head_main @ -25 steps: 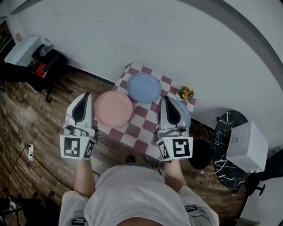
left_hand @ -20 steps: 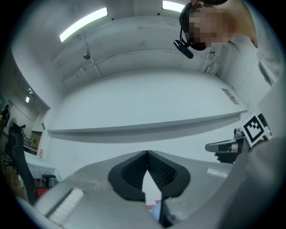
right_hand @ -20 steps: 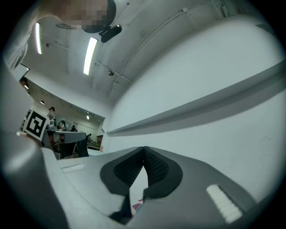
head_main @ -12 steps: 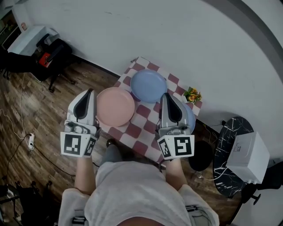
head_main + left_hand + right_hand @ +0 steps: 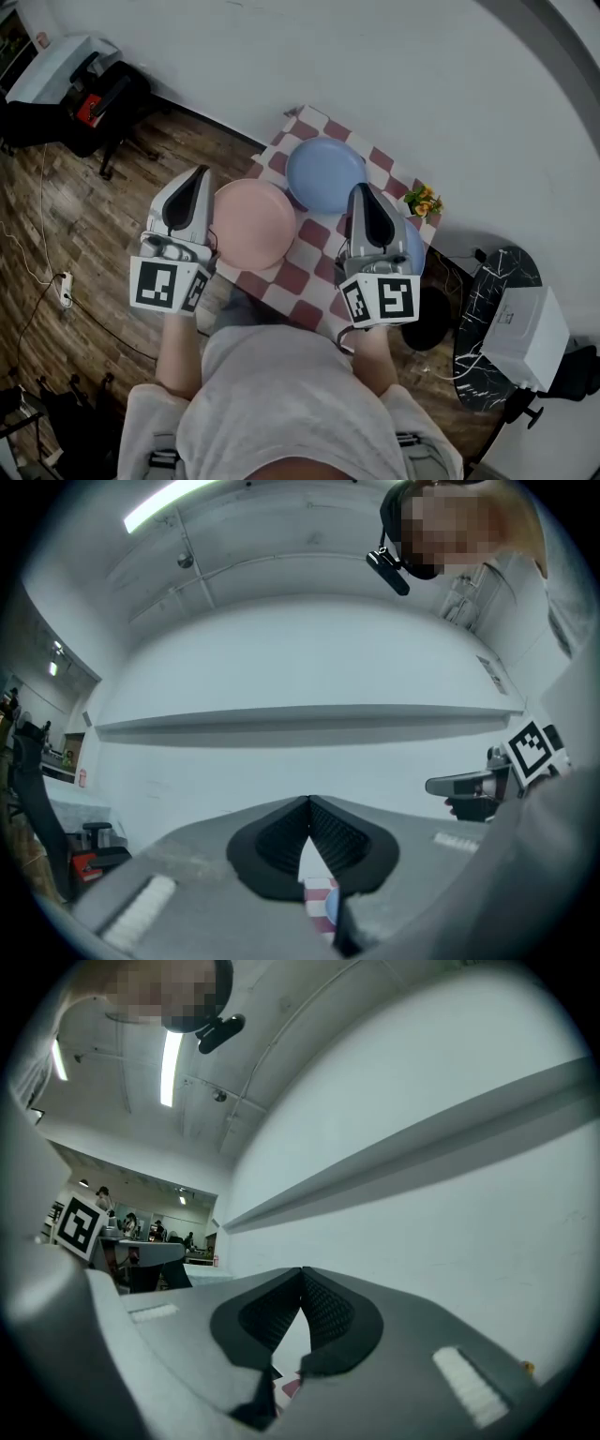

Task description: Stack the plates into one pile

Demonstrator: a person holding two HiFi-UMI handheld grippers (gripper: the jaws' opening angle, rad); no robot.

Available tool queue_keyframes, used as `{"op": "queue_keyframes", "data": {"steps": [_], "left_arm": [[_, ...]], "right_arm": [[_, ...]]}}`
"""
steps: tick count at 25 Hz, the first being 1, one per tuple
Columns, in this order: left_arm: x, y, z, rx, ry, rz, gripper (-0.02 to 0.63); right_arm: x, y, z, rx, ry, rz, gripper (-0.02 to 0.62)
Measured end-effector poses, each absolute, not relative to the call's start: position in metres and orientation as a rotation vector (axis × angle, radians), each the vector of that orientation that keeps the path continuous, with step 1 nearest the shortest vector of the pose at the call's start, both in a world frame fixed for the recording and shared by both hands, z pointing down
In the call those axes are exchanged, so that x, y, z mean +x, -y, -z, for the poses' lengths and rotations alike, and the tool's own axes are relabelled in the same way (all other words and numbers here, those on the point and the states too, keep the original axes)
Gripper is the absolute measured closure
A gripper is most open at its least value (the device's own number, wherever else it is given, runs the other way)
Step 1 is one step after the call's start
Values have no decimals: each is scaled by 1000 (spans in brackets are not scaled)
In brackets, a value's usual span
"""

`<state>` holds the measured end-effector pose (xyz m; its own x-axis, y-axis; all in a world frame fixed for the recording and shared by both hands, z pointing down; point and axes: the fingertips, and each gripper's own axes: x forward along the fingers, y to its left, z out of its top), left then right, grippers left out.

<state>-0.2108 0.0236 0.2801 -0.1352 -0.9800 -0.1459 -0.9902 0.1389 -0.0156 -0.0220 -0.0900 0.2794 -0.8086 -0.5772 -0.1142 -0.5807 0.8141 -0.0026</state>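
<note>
Head view: the pale pink round plate [image 5: 251, 223] lies on a small table under a red-and-white checked cloth [image 5: 281, 278], toward its left side; a light blue round plate [image 5: 326, 174] lies just behind it, nearer the white wall [image 5: 394, 66], the two rims meeting or nearly so, overlap not determinable; a second blue plate [image 5: 413, 246] shows only as a rim at the table's right side, mostly hidden under the right gripper; the three plates lie separately, not in one pile.

Left gripper [image 5: 199, 174] is held just left of the pink plate, its tip past the table's left edge and over the wooden floor [image 5: 75, 234]; right gripper [image 5: 364, 191] is held over the right part of the cloth, right of the pink plate and near the light blue one; neither is seen touching a plate.

Left gripper view: the fingertips [image 5: 307, 804] are pressed together with nothing between them; a sliver of checked cloth shows below.

Right gripper view: the fingertips [image 5: 302, 1273] are likewise closed tip to tip and hold nothing.

Surroundings: a small pot of orange and yellow flowers [image 5: 424, 201] stands at the table's back right corner; a black marbled round side table [image 5: 483, 300] carries a white box [image 5: 521, 323] to the right, well apart.
</note>
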Motion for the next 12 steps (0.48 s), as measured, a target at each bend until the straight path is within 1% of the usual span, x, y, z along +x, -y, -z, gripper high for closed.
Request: {"op": "queue_keyframes", "data": {"steps": [6,12], "left_arm": [[-251,5,-319,-2089,-2337,-60,601],[-281,29,-384,-2241,-2399,100,601]], "right_arm": [[-61,114,-318,-977,-2967,74,594],[-89,125,-380,-1029,-3082,273,594]]}}
